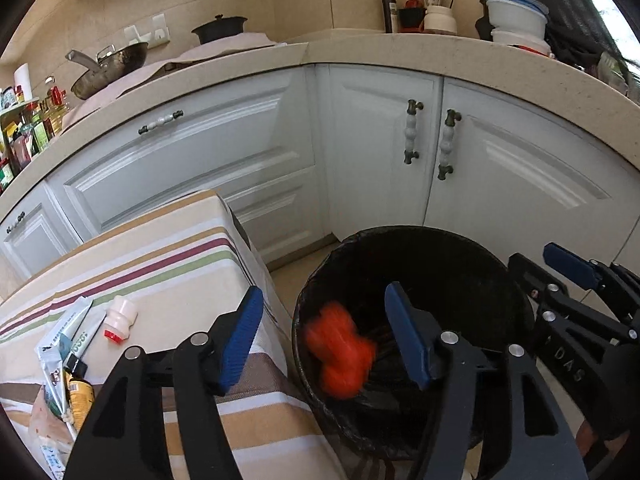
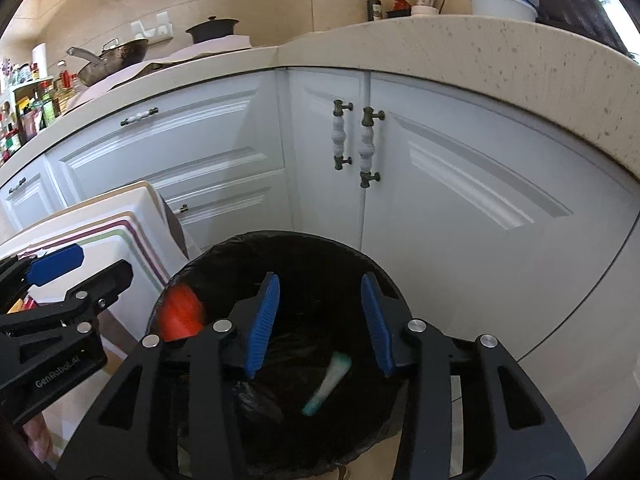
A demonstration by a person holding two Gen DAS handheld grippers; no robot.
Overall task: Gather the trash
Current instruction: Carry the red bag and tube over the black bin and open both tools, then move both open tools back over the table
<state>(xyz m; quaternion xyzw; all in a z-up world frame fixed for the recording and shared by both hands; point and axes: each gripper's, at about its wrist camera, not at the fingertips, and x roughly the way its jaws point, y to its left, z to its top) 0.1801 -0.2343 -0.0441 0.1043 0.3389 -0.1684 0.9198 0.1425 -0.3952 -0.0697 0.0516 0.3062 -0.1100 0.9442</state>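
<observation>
Both jaws apart, empty, over the bin (image 2: 208, 256): left gripper (image 1: 324, 340) above a blurred orange object (image 1: 340, 354); only the right gripper (image 2: 320, 320) view shows a green-tipped white tube (image 2: 330, 382).

**Trash bin stands before corner cabinets**

The trash bin (image 2: 280, 248) sits on the floor in front of the cabinets (image 2: 460, 184). A crumpled item (image 1: 340, 352) and a tube (image 2: 328, 380) are inside it. Left of the bin, the worktop (image 1: 160, 264) carries a small bottle (image 1: 120, 316) and wrappers (image 1: 64, 344).
</observation>
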